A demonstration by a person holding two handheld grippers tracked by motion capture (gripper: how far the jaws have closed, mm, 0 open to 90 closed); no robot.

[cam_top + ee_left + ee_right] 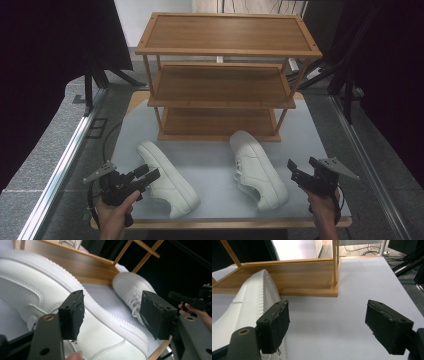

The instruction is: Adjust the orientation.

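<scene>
Surroundings: dark drapes on both sides, grey floor, metal rails flanking a pale grey desk [215,165].
Rack: wooden three-tier shoe rack [222,80] standing at the far half of the desk, all tiers bare.
Left shoe: white sneaker [167,177] lying on the desk in front of the rack, toe pointing to the near edge, angled to the right.
Right shoe: second white sneaker [257,170] lying near the first but apart from it, heel close to the rack's bottom tier.
Left tool: left tool [145,176] held in the left hand [114,210], jaws spread wide, nothing gripped; in the left gripper view the left shoe's side lies just beyond the pads, contact cannot be told.
Right tool: right tool [300,171] held in the right hand [322,205], jaws spread wide and empty, just right of the right shoe, above bare desk.
</scene>
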